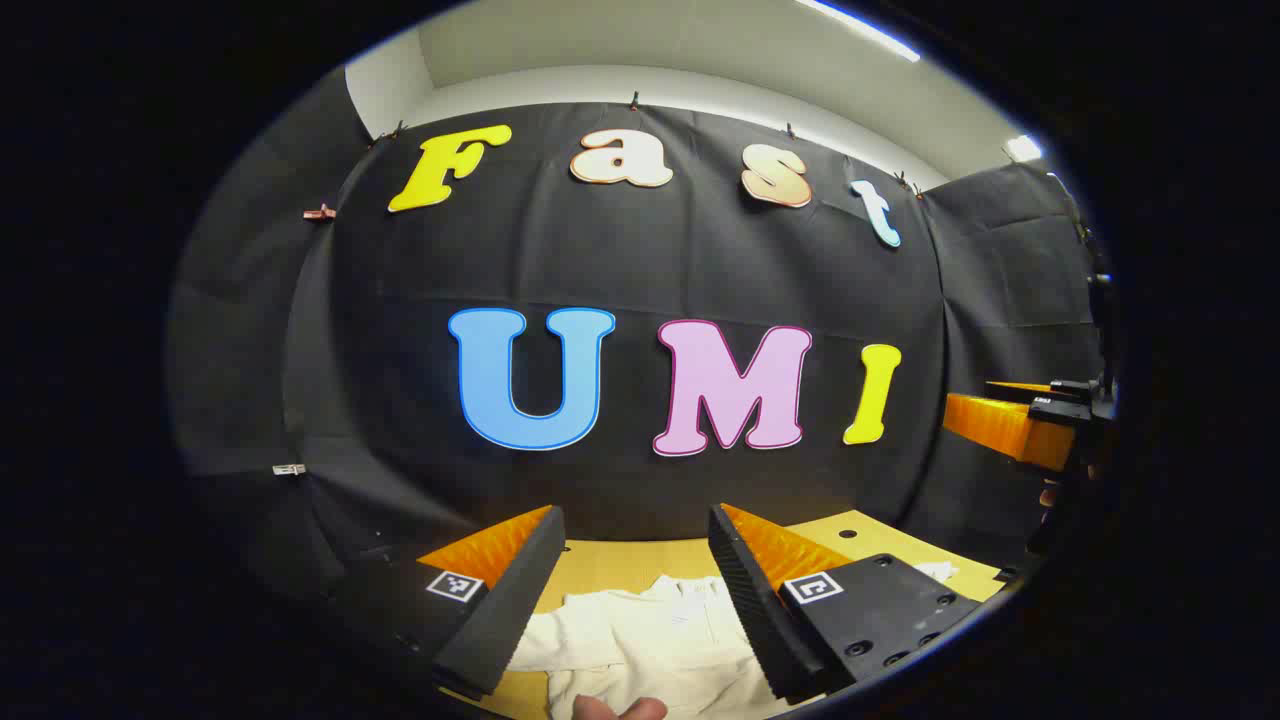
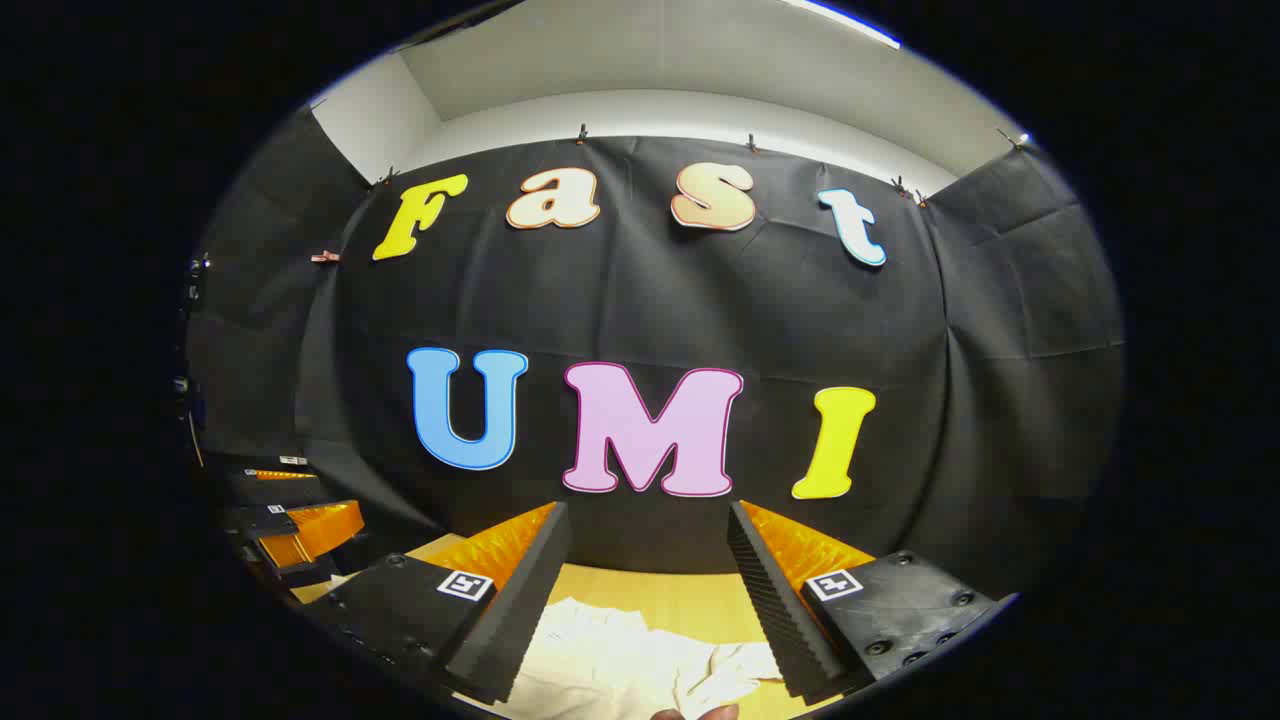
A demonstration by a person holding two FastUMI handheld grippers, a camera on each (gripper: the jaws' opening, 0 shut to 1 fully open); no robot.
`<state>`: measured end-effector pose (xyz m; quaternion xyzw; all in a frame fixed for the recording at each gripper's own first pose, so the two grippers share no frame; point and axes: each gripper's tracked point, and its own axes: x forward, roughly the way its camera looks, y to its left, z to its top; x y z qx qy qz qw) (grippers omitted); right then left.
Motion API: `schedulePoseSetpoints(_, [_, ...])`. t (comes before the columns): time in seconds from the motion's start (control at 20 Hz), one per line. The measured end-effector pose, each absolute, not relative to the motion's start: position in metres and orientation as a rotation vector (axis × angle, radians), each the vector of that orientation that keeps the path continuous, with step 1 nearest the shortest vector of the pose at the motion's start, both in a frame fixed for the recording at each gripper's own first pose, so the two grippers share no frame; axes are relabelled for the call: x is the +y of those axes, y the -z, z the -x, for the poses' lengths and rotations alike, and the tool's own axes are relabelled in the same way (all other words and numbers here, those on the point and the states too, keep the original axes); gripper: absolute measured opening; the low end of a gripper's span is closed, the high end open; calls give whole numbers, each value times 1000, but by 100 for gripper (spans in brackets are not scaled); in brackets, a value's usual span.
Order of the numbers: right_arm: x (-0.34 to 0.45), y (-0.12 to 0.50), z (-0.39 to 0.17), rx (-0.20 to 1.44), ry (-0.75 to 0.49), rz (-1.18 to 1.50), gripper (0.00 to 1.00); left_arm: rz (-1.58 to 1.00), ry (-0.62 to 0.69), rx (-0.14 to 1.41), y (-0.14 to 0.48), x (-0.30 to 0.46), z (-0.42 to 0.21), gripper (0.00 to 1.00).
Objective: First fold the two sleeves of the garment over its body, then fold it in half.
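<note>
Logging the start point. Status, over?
Left gripper open, empty. Right gripper open, empty. Garment on table below, not yet gripped. Nothing in the way.

The left gripper is held level and pointing forward, its two fingers spread wide with nothing between them. A fingertip of the person's hand peeks in just below and between those fingers. Off to its right side, at about the same height, the right gripper hangs in the air. The right gripper is likewise level, its jaws parted and holding nothing, with a bit of a hand showing just beneath it. The left gripper sits off to its left.
</note>
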<state>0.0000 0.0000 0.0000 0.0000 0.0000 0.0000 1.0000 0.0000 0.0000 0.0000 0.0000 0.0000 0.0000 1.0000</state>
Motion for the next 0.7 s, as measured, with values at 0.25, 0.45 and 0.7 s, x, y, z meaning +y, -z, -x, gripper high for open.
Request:
schedulePoseSetpoints(0.25, [-7,3,-5,1,14,7,97,3,1,5,1,-2,-11,94])
schedulePoseSetpoints(0.45, [-8,8,-5,9,15,19,97,-1,-1,22,7,-3,-14,94])
schedulePoseSetpoints(0.7, [-9,13,-5,18,10,17,98,-9,0,31,10,-4,-15,94])
